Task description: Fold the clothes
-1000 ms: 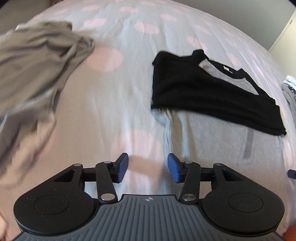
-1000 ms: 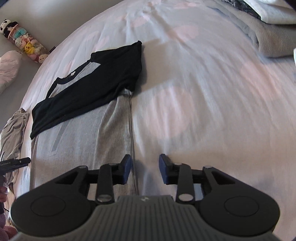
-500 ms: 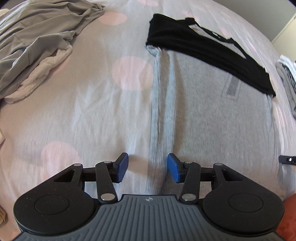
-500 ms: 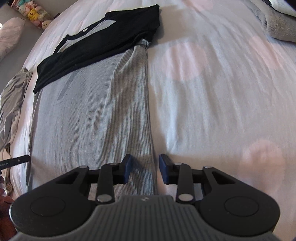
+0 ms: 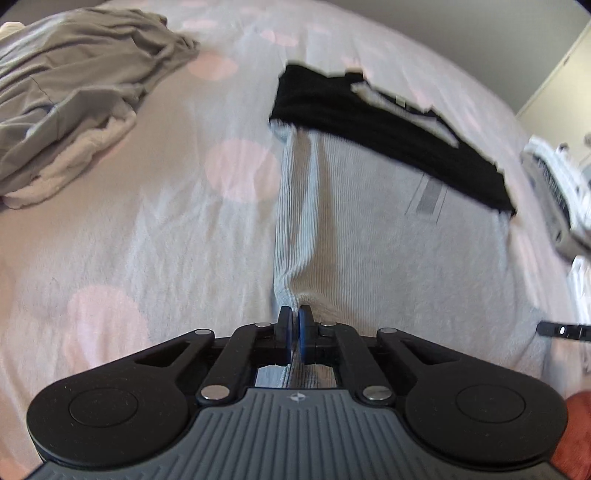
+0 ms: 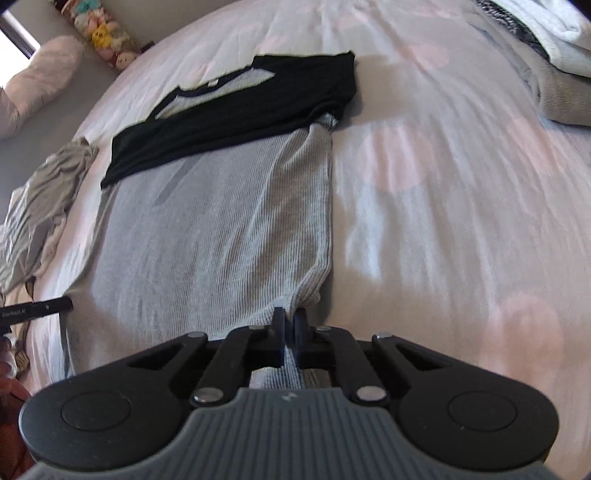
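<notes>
A grey ribbed shirt [image 5: 369, 240] [image 6: 207, 240] lies flat on the bed, its black sleeves [image 5: 369, 122] [image 6: 240, 107] folded across the chest at the far end. My left gripper [image 5: 294, 314] is at the hem's left corner, jaws closing, and its blue pads pinch the fabric, which bunches up between them. My right gripper [image 6: 289, 315] is at the hem's right corner, jaws closing as well, with cloth pressed between its pads. A bit of the right gripper [image 5: 561, 329] shows in the left wrist view, and a bit of the left gripper [image 6: 37, 308] in the right wrist view.
The bed sheet [image 5: 147, 240] [image 6: 443, 184] is pale with pink dots. Crumpled grey clothes [image 5: 74, 85] [image 6: 44, 192] lie left of the shirt. A stack of folded laundry [image 5: 554, 192] [image 6: 546, 48] sits to the right. Plush toys [image 6: 99, 29] and a pillow [image 6: 40, 77] line the far wall.
Both grippers drew back along the shirt from the sleeve end to the hem. Each stood open before; now each is closed on a hem corner, and the fabric puckers there.
</notes>
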`<control>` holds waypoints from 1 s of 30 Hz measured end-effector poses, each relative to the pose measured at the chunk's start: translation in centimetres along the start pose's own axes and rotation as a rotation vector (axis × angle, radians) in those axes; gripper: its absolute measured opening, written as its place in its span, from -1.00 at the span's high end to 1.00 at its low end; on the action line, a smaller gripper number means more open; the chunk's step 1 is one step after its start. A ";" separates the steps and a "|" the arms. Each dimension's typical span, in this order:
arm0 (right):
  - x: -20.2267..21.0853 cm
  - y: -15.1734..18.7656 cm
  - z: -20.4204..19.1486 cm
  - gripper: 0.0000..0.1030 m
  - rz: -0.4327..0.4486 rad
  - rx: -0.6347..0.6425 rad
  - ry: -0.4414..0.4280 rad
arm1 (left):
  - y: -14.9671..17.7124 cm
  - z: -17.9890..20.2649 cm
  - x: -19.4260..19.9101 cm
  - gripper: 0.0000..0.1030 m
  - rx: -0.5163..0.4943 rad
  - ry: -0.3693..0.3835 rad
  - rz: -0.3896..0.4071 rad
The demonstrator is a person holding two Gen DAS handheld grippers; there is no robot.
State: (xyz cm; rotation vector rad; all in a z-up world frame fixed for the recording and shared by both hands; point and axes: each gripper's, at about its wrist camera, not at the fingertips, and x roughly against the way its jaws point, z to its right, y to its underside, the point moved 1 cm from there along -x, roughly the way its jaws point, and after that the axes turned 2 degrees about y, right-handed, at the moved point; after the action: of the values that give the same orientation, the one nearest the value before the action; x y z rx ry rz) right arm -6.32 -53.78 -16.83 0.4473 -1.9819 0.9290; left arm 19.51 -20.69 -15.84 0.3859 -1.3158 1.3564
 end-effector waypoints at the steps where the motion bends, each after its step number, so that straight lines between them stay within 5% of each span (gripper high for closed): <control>1: 0.5 0.0 0.2 0.90 0.033 -0.019 -0.003 | -0.2 -0.1 0.4 0.97 0.004 0.007 0.032; 8: 2.0 -0.7 1.3 0.90 0.174 -0.127 -0.009 | -1.3 0.1 2.3 0.97 -0.020 -0.012 0.228; 12: 0.6 -1.0 1.6 0.89 0.120 -0.162 0.014 | -1.3 0.2 1.0 0.96 -0.049 -0.052 0.190; 14: 0.1 -1.1 1.7 0.86 0.094 -0.167 0.036 | -1.1 0.2 0.7 0.77 -0.054 -0.075 0.172; 20: 0.7 -0.8 2.6 0.70 0.125 -0.216 0.046 | -0.9 -1.2 1.0 0.64 0.004 -0.134 0.164; 25: 1.8 -0.8 3.2 0.70 0.168 -0.254 0.005 | -1.1 -1.0 2.1 0.64 0.010 -0.083 0.196; 30: 2.9 -1.0 1.1 0.56 0.153 -0.120 -0.014 | -1.4 0.9 2.8 0.64 -0.089 -0.032 0.176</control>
State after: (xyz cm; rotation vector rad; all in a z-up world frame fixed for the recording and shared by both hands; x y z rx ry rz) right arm -7.92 -55.20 -14.32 0.2381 -2.0945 0.8964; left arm 19.42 -20.47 -12.59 0.2369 -1.4587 1.4360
